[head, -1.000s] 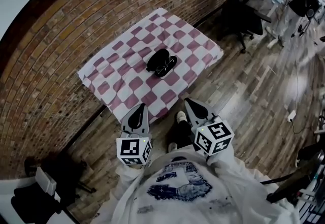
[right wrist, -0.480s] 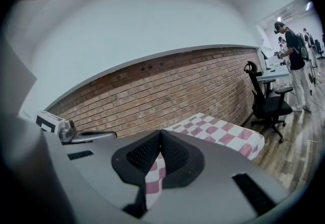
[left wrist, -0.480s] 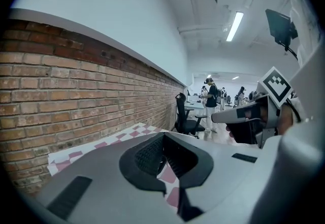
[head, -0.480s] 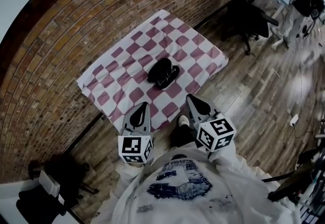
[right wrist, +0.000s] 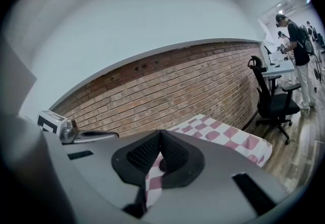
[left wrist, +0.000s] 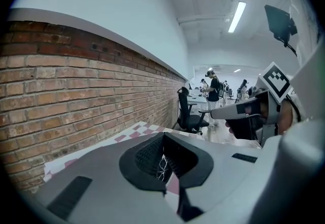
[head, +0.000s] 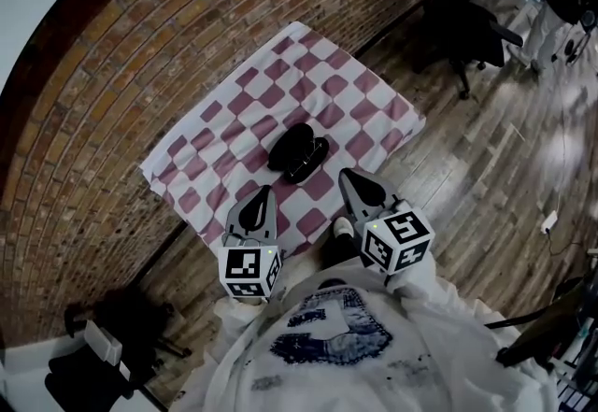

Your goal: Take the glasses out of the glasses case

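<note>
Black case (head: 288, 143), open with glasses (head: 307, 159) inside, sits mid on the tabletop (head: 366, 92); left tool (head: 265, 193) and right tool (head: 348, 177) both clenched, empty, short of it: approach step, next needs one tool opened over the frame, other pinning the case.

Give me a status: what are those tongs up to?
Shut and empty: left tongs, right tongs. Open glasses case on checkered tablecloth, glasses inside, untouched. Nothing in the way.

Bare pink-and-white checked cloth on the bench (head: 234, 111) lies free all round the open black glasses case (head: 297, 153). The red brick wall (head: 112, 74) blocks the far side.
</note>
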A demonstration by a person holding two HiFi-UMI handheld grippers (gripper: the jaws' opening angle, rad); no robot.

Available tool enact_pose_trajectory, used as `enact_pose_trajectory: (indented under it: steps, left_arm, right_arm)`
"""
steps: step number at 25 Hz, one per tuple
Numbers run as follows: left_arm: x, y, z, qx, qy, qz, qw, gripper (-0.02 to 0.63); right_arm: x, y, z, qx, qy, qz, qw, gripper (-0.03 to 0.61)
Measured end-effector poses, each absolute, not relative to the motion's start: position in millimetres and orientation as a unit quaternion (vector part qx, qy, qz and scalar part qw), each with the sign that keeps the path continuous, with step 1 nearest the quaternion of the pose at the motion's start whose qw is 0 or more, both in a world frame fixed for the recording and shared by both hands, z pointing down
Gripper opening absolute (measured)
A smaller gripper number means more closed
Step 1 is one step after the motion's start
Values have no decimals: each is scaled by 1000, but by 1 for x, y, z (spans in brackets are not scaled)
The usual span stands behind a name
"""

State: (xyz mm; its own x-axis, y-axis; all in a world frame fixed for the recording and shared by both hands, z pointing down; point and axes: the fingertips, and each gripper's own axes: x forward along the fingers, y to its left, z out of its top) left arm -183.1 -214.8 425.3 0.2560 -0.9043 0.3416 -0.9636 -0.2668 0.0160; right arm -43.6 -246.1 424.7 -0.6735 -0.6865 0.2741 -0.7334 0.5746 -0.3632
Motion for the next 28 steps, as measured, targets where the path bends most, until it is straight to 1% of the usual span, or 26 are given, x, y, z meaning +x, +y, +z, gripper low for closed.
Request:
enact_pose_trajectory:
  steps: [11,23,28]
  left_arm:
    - [-170,-273,437,767,-614,141,121,9]
    - [-174,-306,449,753,-634,121,129,9]
    - [-171,-318,468,746,-632,165,129,9]
  right_arm:
    - [-31,-308,431,377,-895,228,64,14]
    - [-21,-341,444,362,-899,236,73,14]
    - [-9,-353,445,373,-893,242,68,14]
